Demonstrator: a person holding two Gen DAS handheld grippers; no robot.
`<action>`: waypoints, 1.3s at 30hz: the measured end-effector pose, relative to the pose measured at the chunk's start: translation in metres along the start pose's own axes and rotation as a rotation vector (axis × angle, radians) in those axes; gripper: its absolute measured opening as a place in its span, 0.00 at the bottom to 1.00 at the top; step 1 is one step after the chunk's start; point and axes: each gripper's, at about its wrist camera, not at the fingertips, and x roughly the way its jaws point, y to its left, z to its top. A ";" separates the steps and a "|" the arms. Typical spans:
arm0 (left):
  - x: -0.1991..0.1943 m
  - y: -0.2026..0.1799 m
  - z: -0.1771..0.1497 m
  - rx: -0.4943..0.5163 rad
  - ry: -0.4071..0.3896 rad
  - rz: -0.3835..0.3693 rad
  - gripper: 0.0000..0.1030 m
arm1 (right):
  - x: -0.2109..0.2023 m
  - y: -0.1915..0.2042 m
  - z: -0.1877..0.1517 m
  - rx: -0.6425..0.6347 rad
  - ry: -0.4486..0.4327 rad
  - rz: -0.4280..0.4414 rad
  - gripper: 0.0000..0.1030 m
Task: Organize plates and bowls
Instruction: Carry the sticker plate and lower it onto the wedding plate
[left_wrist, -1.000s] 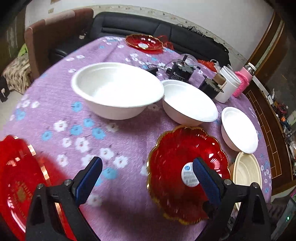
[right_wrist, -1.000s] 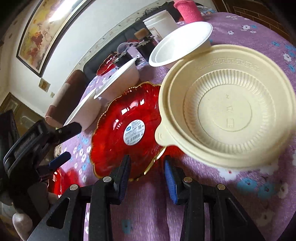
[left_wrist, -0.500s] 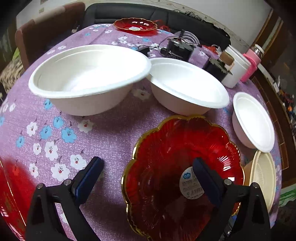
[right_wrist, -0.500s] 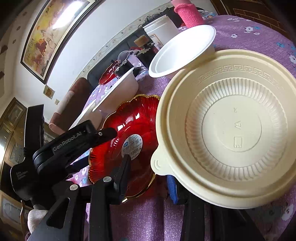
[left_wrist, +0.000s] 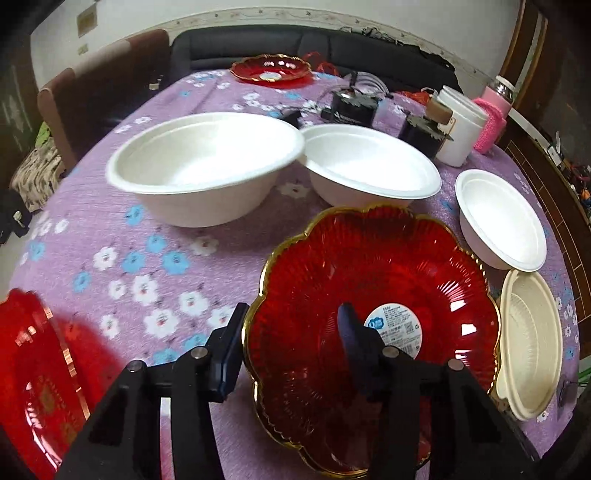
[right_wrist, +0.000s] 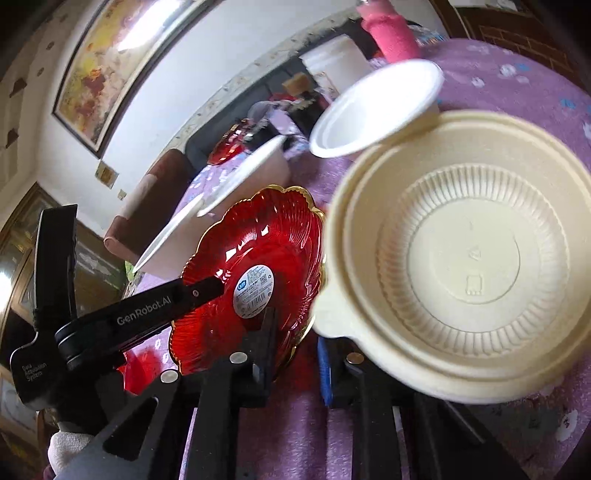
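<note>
Moved in since half a second back: left gripper (left_wrist: 291, 332) now straddling the near-left rim of the red scalloped plate (left_wrist: 373, 295), one blue pad outside at 9 o'clock, the other over the plate's well beside the label, jaws narrowed but not yet pinching. Plate flat on the purple floral tablecloth (left_wrist: 110, 236), directly ahead at 12 o'clock. Right gripper (right_wrist: 295, 350) narrow, empty, near the cream plastic bowl (right_wrist: 461, 254) at 1 o'clock. Closest for the plate: left.

dim indoor light, fisheye warp, slight blur.
</note>
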 end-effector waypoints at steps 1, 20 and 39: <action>-0.005 0.001 -0.002 -0.002 -0.008 0.000 0.46 | -0.003 0.005 -0.001 -0.021 -0.012 0.002 0.20; -0.097 0.052 -0.042 -0.124 -0.192 -0.006 0.46 | -0.030 0.062 -0.021 -0.193 -0.052 0.112 0.20; -0.129 0.198 -0.093 -0.364 -0.209 0.087 0.46 | 0.023 0.192 -0.077 -0.434 0.112 0.172 0.20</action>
